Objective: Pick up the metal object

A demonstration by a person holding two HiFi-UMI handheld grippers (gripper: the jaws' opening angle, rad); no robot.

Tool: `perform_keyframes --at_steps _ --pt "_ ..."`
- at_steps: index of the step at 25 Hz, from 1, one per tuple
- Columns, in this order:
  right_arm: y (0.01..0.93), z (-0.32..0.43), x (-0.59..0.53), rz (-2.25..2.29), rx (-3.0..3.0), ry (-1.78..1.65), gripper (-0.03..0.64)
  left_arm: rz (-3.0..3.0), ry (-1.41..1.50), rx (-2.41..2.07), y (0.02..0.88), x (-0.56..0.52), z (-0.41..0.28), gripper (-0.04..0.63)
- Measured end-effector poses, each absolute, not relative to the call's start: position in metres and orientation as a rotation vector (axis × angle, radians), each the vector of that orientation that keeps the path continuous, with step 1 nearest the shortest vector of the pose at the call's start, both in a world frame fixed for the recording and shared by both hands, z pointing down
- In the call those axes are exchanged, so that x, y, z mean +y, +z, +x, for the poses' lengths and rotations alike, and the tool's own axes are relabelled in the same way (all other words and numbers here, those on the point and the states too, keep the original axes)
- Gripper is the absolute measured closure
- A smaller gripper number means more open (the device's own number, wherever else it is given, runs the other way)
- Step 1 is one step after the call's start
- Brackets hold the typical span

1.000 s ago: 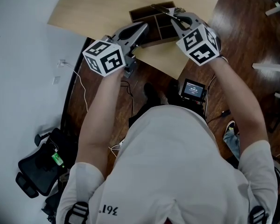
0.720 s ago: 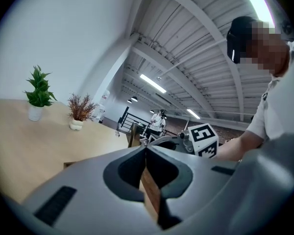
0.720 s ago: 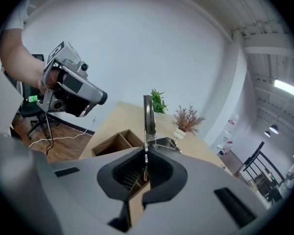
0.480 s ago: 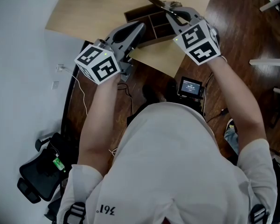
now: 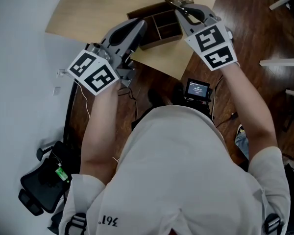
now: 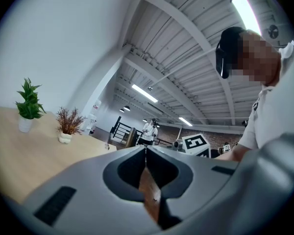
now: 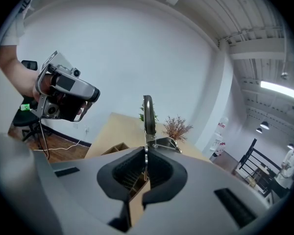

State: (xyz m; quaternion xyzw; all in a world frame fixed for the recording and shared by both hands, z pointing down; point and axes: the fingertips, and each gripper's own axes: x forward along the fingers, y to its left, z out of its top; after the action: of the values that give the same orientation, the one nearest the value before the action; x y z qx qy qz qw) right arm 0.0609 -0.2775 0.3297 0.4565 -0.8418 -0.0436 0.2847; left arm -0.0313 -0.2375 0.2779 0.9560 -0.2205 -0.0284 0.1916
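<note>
My right gripper point(image 5: 180, 10) is shut on the metal object point(image 5: 167, 0), a slim grey tool whose blade points up and left above the dark wooden divided box point(image 5: 157, 27). In the right gripper view the metal object point(image 7: 148, 114) stands straight up out of my right gripper point(image 7: 146, 153), its jaws closed flat on its lower end. My left gripper point(image 5: 142, 23) hovers over the box's left end, shut with nothing in it. The left gripper view shows the left gripper point(image 6: 146, 150) with jaws meeting and tilted up toward the ceiling. The left gripper's body point(image 7: 63, 94) appears at the left of the right gripper view.
The box sits near the front corner of a tan table point(image 5: 103, 9). Two small potted plants point(image 6: 28, 106) point(image 6: 68, 124) stand on the table farther back. On the dark floor below are a small screen device point(image 5: 198, 89), cables and a black chair point(image 5: 39, 180).
Both grippers have lifted and tilted upward. The left gripper's marker cube swung down and left. The metal object has risen with the right gripper above the box.
</note>
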Motion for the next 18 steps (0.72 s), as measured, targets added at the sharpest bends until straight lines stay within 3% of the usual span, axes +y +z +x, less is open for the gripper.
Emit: perform_keyframes --at_steps 18 --pt "0.278 0.068 -0.244 1.349 -2.339 -0.095 0.612 2.71 -0.176 -0.59 0.246 -0.206 -0.035 0.592"
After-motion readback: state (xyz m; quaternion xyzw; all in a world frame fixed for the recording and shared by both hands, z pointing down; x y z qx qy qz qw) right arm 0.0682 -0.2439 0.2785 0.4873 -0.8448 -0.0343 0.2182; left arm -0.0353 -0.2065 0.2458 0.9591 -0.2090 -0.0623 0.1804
